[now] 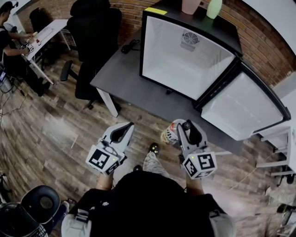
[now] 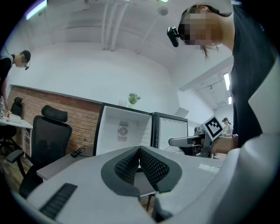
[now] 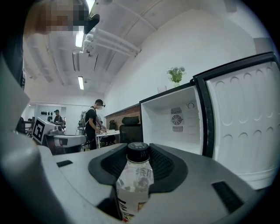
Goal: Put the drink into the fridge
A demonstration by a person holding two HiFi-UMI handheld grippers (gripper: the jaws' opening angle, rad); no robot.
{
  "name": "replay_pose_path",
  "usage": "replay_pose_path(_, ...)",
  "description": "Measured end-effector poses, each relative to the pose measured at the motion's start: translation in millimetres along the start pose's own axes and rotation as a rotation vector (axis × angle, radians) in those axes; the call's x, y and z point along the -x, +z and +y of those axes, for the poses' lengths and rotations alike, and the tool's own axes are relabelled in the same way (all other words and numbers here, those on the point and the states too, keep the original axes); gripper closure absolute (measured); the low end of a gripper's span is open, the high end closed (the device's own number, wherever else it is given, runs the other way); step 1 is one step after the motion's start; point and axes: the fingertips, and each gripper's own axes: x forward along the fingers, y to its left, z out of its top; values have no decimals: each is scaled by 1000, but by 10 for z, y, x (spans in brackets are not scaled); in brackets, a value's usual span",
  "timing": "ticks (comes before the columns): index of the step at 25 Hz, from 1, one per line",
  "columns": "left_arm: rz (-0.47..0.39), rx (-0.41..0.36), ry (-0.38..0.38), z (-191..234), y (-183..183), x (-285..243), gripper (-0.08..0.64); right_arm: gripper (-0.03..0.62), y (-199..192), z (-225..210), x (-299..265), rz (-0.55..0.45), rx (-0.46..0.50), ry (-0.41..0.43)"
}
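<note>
One fridge [image 1: 185, 60] open on tabletop [image 1: 125, 74], door [image 1: 240, 109] swung right; two containers [image 1: 191, 5] on top (one pink, one green); one chair [image 1: 95, 32] beside; right claw [image 1: 181, 124] clamped on one bottle [image 1: 170, 133], short of the tabletop; left claw [image 2: 139, 151] closed, empty.

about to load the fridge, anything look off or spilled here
Nothing stands out. The fridge sits on the table with its door wide open, and the capped drink bottle is held in the right gripper, no spill visible.
</note>
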Motion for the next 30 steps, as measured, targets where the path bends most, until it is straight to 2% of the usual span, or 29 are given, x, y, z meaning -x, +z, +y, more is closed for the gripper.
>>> replay_pose_path(3,5,-7,19,140,23,-118,557,440,32,-101,-163,-12,-6,6)
replay_pose_path(13,15,-37,6,469,51,-781,557,439,124,-540,-679,-27,-1,17)
replay_pose_path(30,35,-47,30,803,88,-1704,557,440,271,-1186,-1387,-41,18,69)
